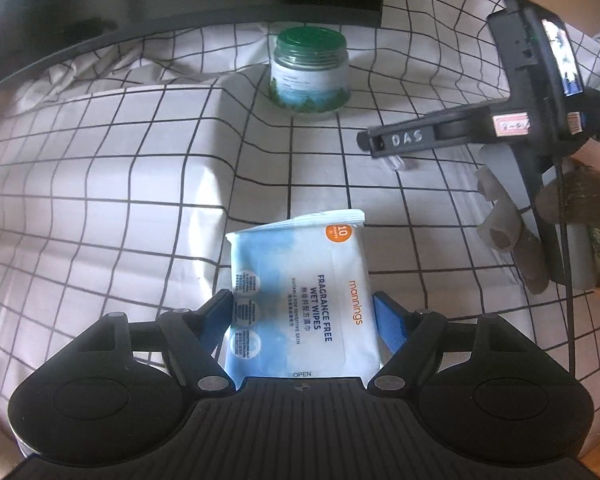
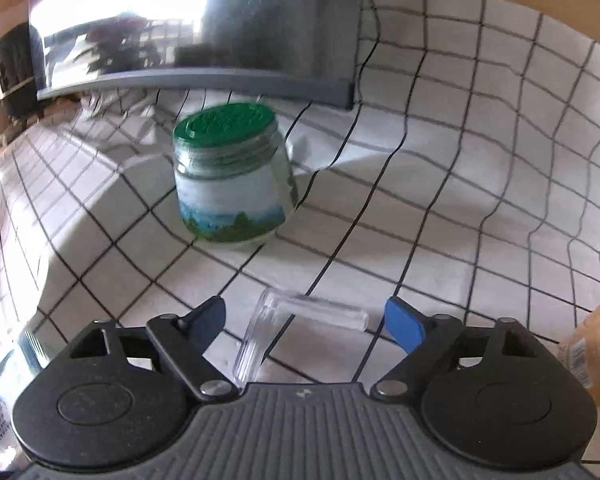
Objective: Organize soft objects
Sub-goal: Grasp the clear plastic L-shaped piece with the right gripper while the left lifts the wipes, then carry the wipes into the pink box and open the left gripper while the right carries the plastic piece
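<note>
Pinching a pack of wet wipes (image 1: 300,300) between its blue pads, the left claw (image 1: 303,316) holds it above the checked cloth (image 1: 120,208) on the tabletop. The right claw (image 2: 305,322) stands spread with nothing gripped, a clear plastic piece (image 2: 284,320) showing between its fingers. A green-lidded jar (image 2: 230,176) sits upright on the cloth ahead of both, apart from them.
</note>
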`<state>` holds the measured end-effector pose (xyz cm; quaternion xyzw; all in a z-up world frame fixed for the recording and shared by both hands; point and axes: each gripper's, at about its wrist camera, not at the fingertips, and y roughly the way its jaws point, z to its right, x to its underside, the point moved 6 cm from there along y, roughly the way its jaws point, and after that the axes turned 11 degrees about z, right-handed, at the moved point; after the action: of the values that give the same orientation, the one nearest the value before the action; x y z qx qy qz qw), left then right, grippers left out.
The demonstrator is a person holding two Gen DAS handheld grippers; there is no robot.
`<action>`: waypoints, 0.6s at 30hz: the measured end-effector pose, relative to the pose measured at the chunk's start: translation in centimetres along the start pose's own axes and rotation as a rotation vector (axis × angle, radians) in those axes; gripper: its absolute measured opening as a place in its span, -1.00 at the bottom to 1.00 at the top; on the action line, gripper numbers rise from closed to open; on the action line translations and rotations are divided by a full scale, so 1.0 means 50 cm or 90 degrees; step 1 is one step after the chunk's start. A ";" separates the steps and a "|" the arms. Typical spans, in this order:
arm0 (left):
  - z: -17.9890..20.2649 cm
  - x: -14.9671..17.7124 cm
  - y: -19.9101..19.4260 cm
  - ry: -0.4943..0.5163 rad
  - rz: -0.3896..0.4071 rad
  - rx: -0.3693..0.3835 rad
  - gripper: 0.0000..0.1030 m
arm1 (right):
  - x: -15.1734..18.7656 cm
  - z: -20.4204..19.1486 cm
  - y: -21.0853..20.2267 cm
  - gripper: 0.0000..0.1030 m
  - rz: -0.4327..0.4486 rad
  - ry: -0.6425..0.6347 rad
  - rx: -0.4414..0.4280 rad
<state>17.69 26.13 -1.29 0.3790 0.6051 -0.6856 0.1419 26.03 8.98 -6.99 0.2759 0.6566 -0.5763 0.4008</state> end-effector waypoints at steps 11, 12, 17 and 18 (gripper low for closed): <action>0.088 -0.016 -0.005 0.034 0.007 0.065 0.56 | -0.033 0.038 -0.173 0.27 0.057 -0.006 -0.032; 0.109 -0.017 -0.002 0.040 0.004 0.082 0.56 | -0.028 0.049 -0.206 0.27 0.064 -0.010 -0.029; 0.254 -0.004 0.005 0.118 -0.024 0.167 0.56 | 0.027 0.128 -0.335 0.28 0.053 -0.010 0.010; 0.282 0.001 0.004 0.134 -0.029 0.184 0.56 | 0.041 0.145 -0.355 0.28 0.047 -0.009 0.024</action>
<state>12.89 12.87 -1.77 0.4515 0.5203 -0.7248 0.0062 11.84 -1.58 0.66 0.3035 0.6320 -0.5754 0.4211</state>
